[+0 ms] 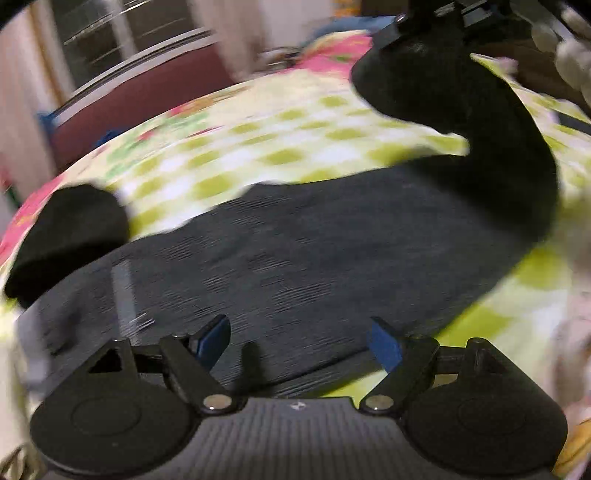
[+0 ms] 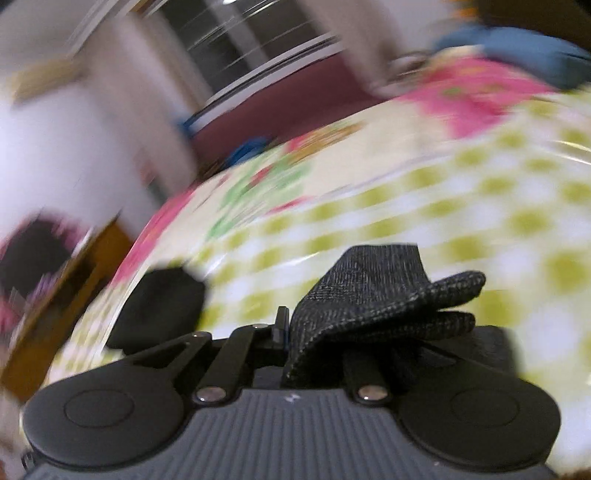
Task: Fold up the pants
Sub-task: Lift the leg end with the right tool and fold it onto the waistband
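Note:
The dark grey pants point(image 1: 314, 251) lie across a bed with a green-checked, pink-flowered sheet point(image 1: 258, 140). In the left wrist view my left gripper point(image 1: 301, 338) hovers over the near edge of the pants with its blue-padded fingers point(image 1: 212, 338) spread open and empty. One end of the pants rises at the upper right, held up by my right gripper point(image 1: 402, 29). In the right wrist view my right gripper point(image 2: 291, 332) is shut on a bunched fold of the pants point(image 2: 373, 291). The frames are blurred by motion.
A dark rolled cloth point(image 1: 70, 232) lies on the sheet at the left, also in the right wrist view point(image 2: 159, 306). A maroon headboard point(image 1: 140, 92) and a window stand behind the bed. A blue cloth point(image 2: 517, 48) lies at the far right.

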A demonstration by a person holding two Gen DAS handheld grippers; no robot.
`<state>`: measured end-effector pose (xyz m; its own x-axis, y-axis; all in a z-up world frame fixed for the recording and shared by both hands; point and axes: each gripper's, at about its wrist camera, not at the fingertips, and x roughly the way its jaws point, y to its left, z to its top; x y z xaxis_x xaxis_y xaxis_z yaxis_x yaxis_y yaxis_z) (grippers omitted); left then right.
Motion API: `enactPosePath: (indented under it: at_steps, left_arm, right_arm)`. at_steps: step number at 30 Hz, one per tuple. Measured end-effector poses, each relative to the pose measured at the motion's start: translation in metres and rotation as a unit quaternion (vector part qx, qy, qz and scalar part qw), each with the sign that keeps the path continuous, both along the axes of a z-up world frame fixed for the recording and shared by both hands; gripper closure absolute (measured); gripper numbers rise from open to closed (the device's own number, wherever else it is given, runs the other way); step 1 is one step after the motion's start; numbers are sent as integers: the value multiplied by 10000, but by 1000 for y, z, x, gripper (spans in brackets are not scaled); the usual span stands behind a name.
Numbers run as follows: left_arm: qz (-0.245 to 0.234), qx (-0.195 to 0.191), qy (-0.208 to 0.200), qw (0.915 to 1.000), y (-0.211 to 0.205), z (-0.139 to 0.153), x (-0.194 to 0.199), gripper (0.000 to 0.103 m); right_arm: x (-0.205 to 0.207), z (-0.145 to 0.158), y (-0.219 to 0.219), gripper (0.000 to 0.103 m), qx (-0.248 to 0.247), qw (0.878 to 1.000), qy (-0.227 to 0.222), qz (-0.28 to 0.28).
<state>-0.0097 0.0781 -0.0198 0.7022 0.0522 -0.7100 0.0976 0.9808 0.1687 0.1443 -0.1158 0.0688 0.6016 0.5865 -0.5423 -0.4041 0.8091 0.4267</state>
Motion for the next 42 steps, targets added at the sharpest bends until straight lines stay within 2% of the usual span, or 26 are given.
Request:
enactPosePath:
  at_steps: [4,8,12,17,21,22,23,25,27,28,30,31,34,36,37,38,40,42]
  left_arm:
    - [609,-399,-27,9973,49,-3,-10,9]
    - [1040,-756,-20,9917,78,-8,-12,9]
    - [1280,-1167,-82,9849,101,-10,-15,9]
    - [1402,-1820,-179,9731,125,-10,-20,9]
    - [1388,-1949,-198,9708,131,-8,-28,9]
    - [1366,-1915,-157,9718,130,-9,-28,9]
    - [1343,-1857,-126,9733,128,-9,-28,8]
    - [1287,-1762,-68,9759,124,-10,-29,7]
    - [1229,-1691,-37,9779,120,-10,-32,5]
    - [1223,-1697,-22,9779,120,-11,-32,5]
    - [1179,-1694,1,9785,119,-11,-32,2]
    - [1140,-1665,29,9794,117,-11,-32,1]
    - [1007,-1342,76,9858,104,-11,-32,0]
    - [910,-1251,64,9879,98,-11,-33,0]
    - [907,-1253,48,9880,96,-10,-34,0]
    - [905,-1257,54,9879,94,-9,-35,0]
    - [915,-1249,76,9879,94,-9,-34,0]
    - [917,-1218,110,9882,94,-10,-32,0]
  right_arm:
    - [-21,-25,113,95,-385,9935,128,1062]
    - [-45,-47,179,95,-682,9850,314,1555]
    - [-51,-52,195,95,-1180,9793,326,1615]
    - [-50,-29,210,95,-1213,9826,152,1397]
    - [-52,-19,252,95,-1234,9778,-59,1695]
    - [-58,-20,266,94,-1395,9718,-189,1890]
    - [-64,-23,283,89,-1677,9603,-301,2209]
    - [-79,-34,312,82,-2367,9306,-539,2740]
    - [-93,-44,327,77,-2833,9050,-821,3066]
    - [-95,-47,330,76,-2885,8994,-781,3190]
    - [-94,-47,327,76,-2792,9002,-697,3268]
    - [-94,-46,326,75,-2766,8956,-699,3413]
    - [-108,-46,330,70,-2896,8736,-984,3786]
    - [-118,-46,334,69,-2949,8563,-1226,4058]
    - [-121,-46,336,64,-2967,8515,-1320,4116]
    - [-122,-46,337,61,-2986,8500,-1378,4115]
    - [-121,-45,338,61,-2968,8495,-1401,4131]
    - [-118,-41,334,61,-2854,8563,-1343,4090]
